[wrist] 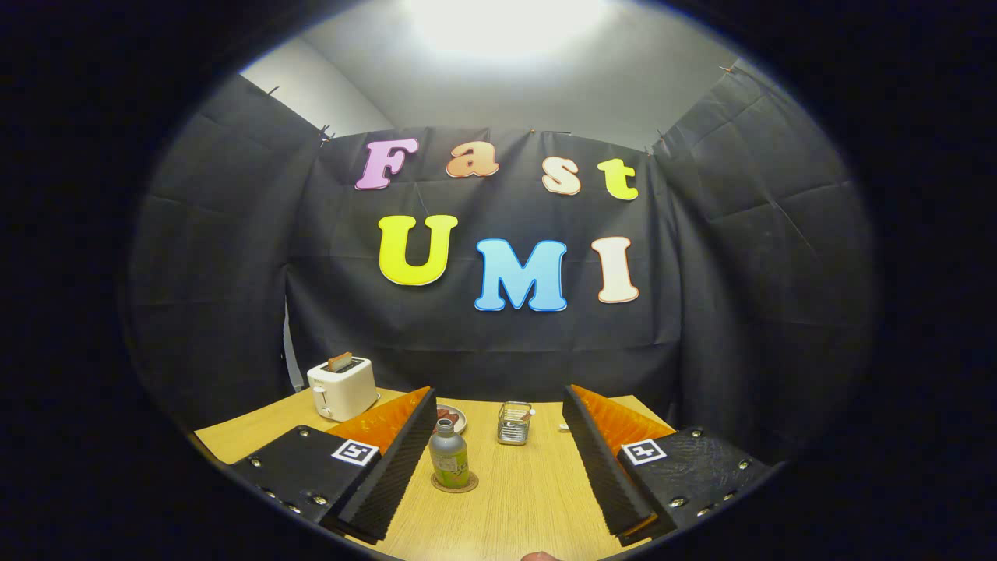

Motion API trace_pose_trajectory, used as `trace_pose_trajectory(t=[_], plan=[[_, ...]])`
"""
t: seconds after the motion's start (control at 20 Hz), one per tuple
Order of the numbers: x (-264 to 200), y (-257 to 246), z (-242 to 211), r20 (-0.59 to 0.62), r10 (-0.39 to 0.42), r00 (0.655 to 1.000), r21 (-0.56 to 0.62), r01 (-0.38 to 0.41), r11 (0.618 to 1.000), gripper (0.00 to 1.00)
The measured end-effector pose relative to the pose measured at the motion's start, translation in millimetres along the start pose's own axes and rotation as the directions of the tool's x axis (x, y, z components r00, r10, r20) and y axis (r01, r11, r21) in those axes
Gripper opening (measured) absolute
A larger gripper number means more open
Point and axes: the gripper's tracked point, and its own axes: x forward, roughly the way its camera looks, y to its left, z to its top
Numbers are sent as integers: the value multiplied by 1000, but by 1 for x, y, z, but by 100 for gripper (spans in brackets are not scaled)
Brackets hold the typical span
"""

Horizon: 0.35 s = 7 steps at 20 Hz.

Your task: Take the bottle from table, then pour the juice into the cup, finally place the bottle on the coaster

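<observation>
The wooden table (537, 499) is seen spread beneath the gripper (498, 436), whose fingers are held wide apart with nothing gripped between them. A white toaster (341, 388) is set well to the left of the bottle and farther back, with a slice standing up from its slot. The bottle (449, 458) is found standing upright on the round coaster (455, 482), between the fingers and nearer the left one, touched by neither. The cup (514, 423), a clear one with a handle, is placed just to the right of the bottle and a little beyond it. A small plate (454, 417) is glimpsed directly behind the bottle, partly hidden by the left finger.
</observation>
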Motion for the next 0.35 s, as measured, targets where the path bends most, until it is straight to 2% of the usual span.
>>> trace_pose_trajectory(t=[0.35], plan=[[-4,-13,7,27,-27,999,1,27,1000,98]])
